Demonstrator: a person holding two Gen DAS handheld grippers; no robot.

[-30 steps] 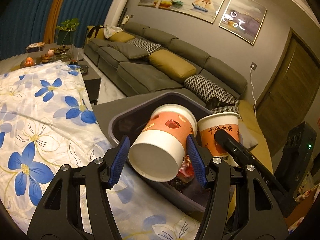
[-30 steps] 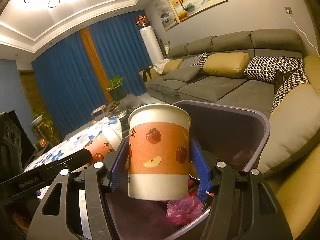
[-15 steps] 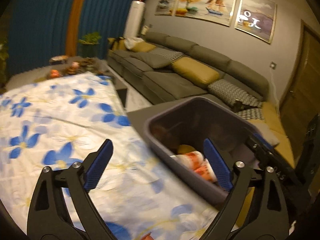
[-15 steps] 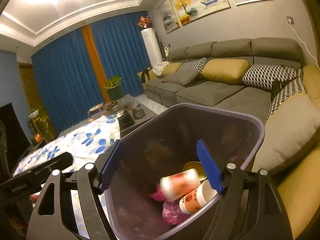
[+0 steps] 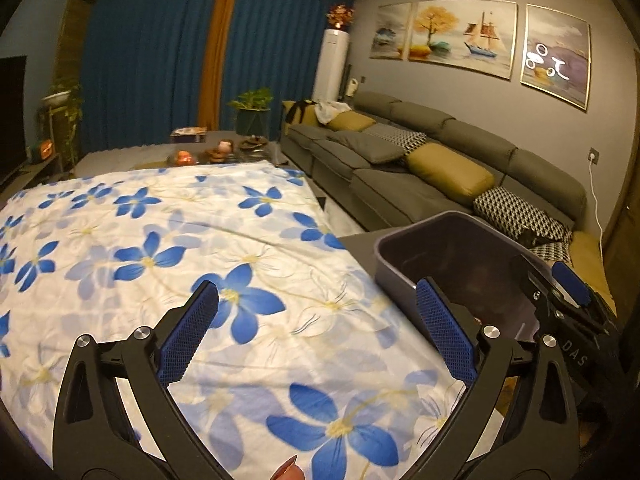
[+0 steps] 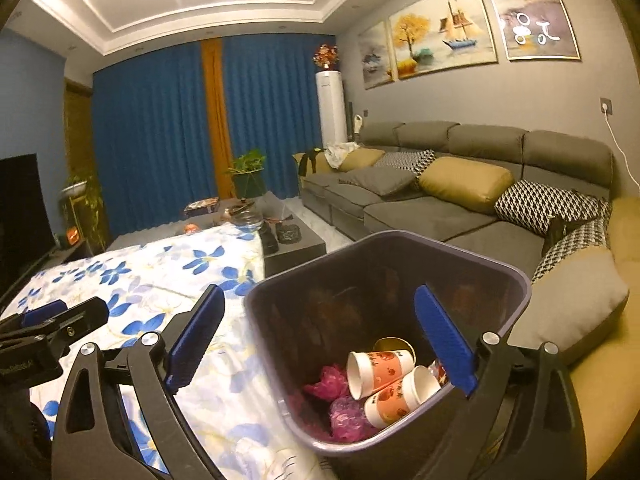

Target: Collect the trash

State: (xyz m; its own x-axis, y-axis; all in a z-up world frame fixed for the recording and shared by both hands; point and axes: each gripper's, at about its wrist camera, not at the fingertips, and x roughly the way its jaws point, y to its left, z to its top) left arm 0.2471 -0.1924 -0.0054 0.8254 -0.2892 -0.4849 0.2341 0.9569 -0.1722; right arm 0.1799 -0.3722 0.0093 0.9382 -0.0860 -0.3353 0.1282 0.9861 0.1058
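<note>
Two paper cups point(image 6: 386, 384) with an orange fruit print lie on their sides at the bottom of the dark purple trash bin point(image 6: 520, 280), mouths tipped toward eight o'clock, one resting against the other. Beside them, at about eight o'clock, we see crumpled pink wrappers point(image 6: 340, 404), and a gold round lid point(image 6: 394, 346) peeks out behind the cups at twelve. Our right hand-held gripper point(image 6: 316, 336) hangs over the bin with its blue pads spread wide and widening further, nothing pinched between them; the right pad sits inside the bin's outline, the left one over the flowered tablecloth point(image 6: 160, 280). Our left hand-held gripper point(image 5: 316, 328) is likewise spread apart and opening, empty, above the table point(image 5: 356, 240) with its white cloth of blue flowers; the bin stands at its three o'clock, at the table's edge. At six o'clock in the left wrist view a small orange-pink rim point(image 5: 288, 470) shows at the frame's bottom; we cannot tell what it is. A grey sofa point(image 6: 440, 208) with mustard cushions fills the two o'clock side.
</note>
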